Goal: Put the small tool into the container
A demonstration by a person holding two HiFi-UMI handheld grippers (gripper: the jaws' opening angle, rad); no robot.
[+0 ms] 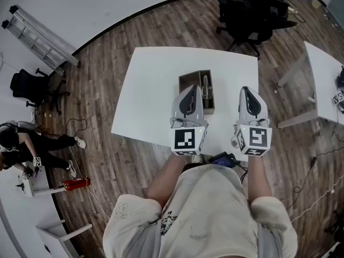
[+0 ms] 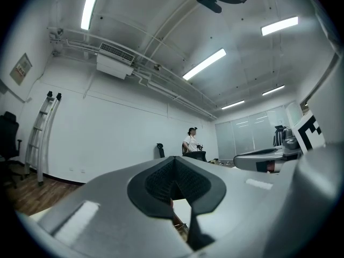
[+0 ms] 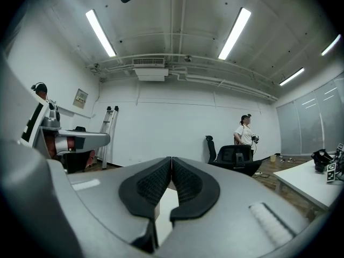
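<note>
Worktop: the white rectangular worktop (image 1: 150,90) lies in front of you.
Container: a brown, open-topped, divided box (image 1: 185,81) sits near its middle.
Left gripper: your grey left gripper (image 1: 192,88) hovers over the box's left side, jaws pressed together, empty.
Right gripper: your right gripper (image 1: 248,90) is beside the box and apart from it, jaws pressed together, empty.
Tool: a slender silvery tool (image 1: 205,85) lies in the box's right compartment.

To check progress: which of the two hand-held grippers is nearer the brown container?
The left hand-held gripper: in the head view it overlaps the brown container, while the right hand-held gripper stands apart from it, over the white table.
</note>
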